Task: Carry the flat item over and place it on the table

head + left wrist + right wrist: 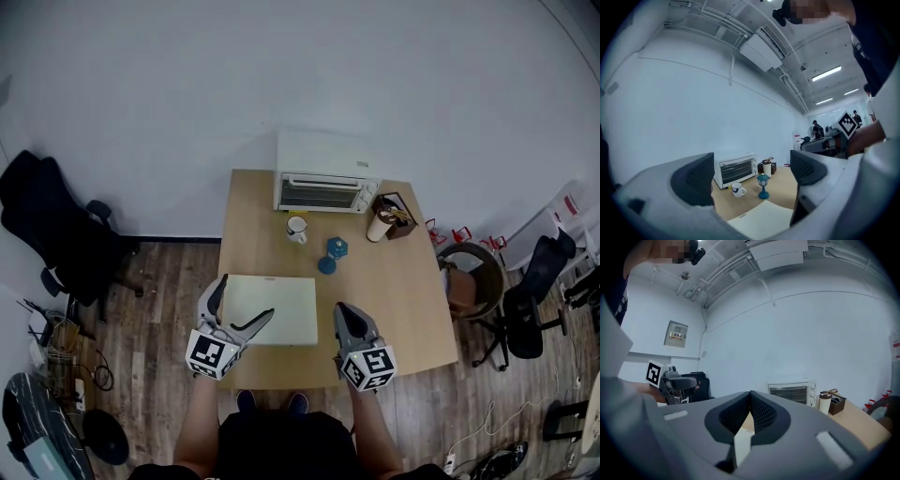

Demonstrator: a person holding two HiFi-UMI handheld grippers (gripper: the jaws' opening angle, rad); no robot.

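Observation:
The flat item [281, 309], a pale rectangular board, lies on the near part of the wooden table [403, 300]. My left gripper [237, 310] hovers over the board's left edge, open, rolled so that one finger [217, 293] is outside the edge and the other over the board. In the left gripper view the gripper [752, 171] has nothing between its pads, and the board [764, 220] shows below them. My right gripper [349, 321] is just right of the board and apart from it. It [751, 401] is shut, with its pads meeting at the tips.
At the table's far end stand a white toaster oven [323, 183], a mug [296, 228], a small blue lamp [331, 253], a tall cup [378, 225] and a brown box [398, 216]. A black chair [56, 234] stands left of the table, other chairs [534, 291] on the right.

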